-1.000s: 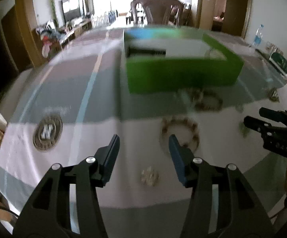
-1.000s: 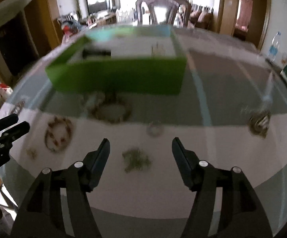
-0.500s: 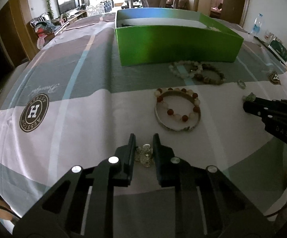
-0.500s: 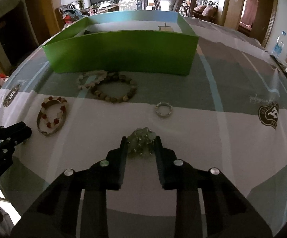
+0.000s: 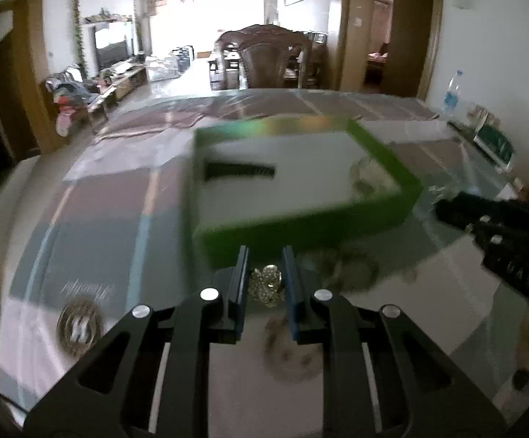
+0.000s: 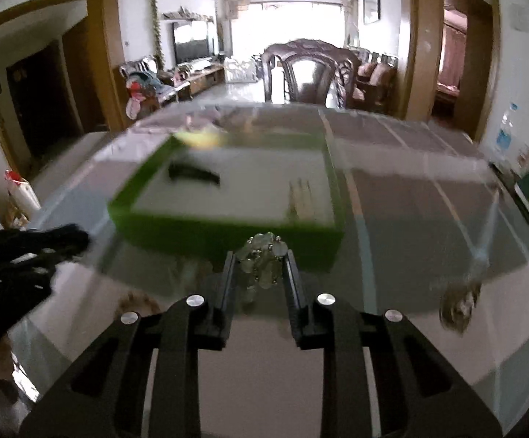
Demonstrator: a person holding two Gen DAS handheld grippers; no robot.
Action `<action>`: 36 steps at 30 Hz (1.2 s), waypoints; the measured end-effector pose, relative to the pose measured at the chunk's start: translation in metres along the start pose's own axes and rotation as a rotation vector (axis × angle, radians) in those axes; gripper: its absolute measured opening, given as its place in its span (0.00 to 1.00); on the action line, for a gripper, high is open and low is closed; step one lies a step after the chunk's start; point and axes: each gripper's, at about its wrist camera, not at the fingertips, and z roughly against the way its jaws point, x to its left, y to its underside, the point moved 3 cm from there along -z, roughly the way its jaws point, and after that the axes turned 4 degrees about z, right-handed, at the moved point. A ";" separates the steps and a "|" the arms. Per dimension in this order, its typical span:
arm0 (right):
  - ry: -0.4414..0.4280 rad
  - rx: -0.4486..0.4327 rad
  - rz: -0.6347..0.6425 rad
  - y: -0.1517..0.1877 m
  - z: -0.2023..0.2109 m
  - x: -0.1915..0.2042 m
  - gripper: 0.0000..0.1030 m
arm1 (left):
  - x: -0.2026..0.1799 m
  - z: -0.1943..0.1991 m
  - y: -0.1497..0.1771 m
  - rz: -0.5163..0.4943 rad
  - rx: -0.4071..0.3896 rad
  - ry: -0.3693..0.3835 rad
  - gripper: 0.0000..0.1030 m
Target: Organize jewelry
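We held the left gripper (image 5: 265,280) clenched on a gold brooch (image 5: 265,284) and the right gripper (image 6: 258,269) on a pale-green bead cluster (image 6: 262,260), both raised level before the green box (image 5: 301,224) (blurred).

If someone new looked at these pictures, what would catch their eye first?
Probably the bright green box at the centre of the table, open-topped with a pale floor. Next, each gripper's catch: the left gripper clamps a gold brooch, and the right gripper clamps a cluster of pale green beads, both just short of the box.
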 end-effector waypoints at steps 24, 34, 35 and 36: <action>-0.101 0.201 -0.064 0.027 -0.060 -0.004 0.39 | -0.013 -0.055 0.011 -0.046 0.132 -0.141 0.55; -0.144 0.284 -0.098 0.040 -0.103 0.023 0.38 | 0.003 -0.058 0.048 -0.061 0.198 -0.208 0.57; -0.134 0.290 -0.086 0.040 -0.106 0.027 0.38 | 0.008 -0.057 0.050 -0.050 0.202 -0.209 0.59; -0.127 0.296 -0.077 0.040 -0.108 0.031 0.38 | 0.012 -0.057 0.053 -0.042 0.205 -0.211 0.60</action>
